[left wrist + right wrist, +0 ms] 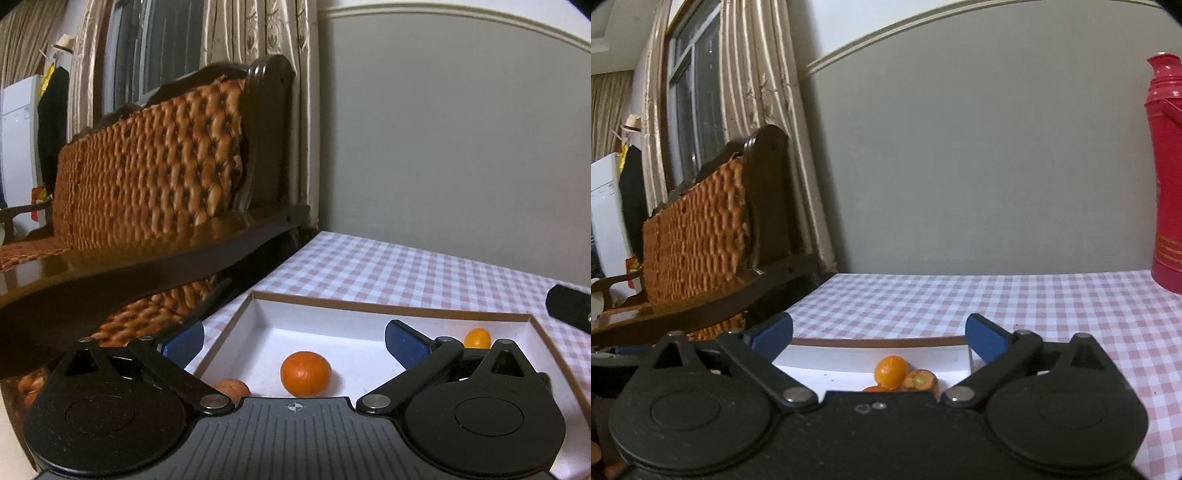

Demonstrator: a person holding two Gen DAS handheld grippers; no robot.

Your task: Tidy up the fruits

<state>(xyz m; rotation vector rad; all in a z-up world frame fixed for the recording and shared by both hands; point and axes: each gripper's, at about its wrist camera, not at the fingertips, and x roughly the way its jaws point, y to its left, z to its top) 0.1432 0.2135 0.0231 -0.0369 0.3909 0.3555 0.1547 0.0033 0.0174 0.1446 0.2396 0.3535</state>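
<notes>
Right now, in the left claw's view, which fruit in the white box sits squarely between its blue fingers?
The big round orange, mid-box between the open left claw. The smaller yellow-orange kumquat sits far right; a brownish fruit peeks at near left.

The left tongs (pixel 294 341) sit level with blue-padded fingers (pixel 404 345) spread wide, holding nothing. The right tongs (pixel 880 338) likewise gape wide, fingers (pixel 986 338) apart, nothing gripped.

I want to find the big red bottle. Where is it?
The red thermos shows only in the right wrist view, at the far right edge, standing upright on the checked tablecloth against the grey wall.
</notes>
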